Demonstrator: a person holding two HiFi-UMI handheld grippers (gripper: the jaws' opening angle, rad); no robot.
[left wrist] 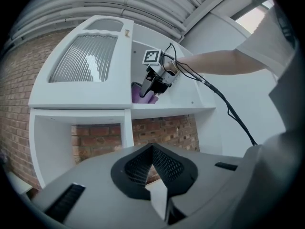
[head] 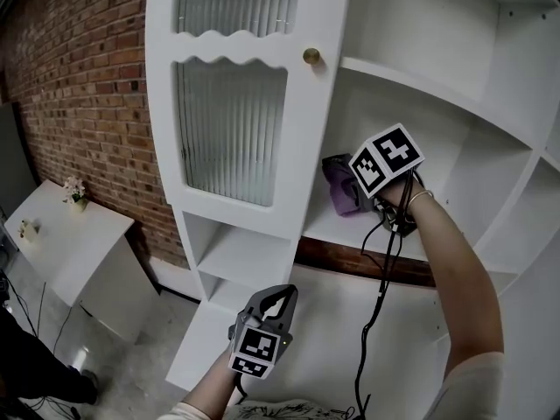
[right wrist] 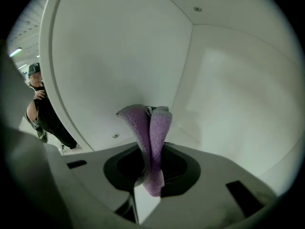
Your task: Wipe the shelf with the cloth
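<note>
Since the cloth (right wrist: 153,128) must rub the shelf (head: 350,227), the right hand-held gripper (right wrist: 151,175) is clamped on it, reaching deep toward the shelf's back corner. The left hand-held gripper (left wrist: 152,173) hangs low, apparently spare, jaws together on nothing.

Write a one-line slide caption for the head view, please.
Right tongs hold a purple cloth at the white shelf; left tongs hang shut and empty below.

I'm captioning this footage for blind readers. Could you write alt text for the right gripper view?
The right gripper is shut on a folded purple cloth, which stands up out of its jaws inside a white shelf compartment, facing a back corner. At the far left, a person in dark clothes stands.
</note>
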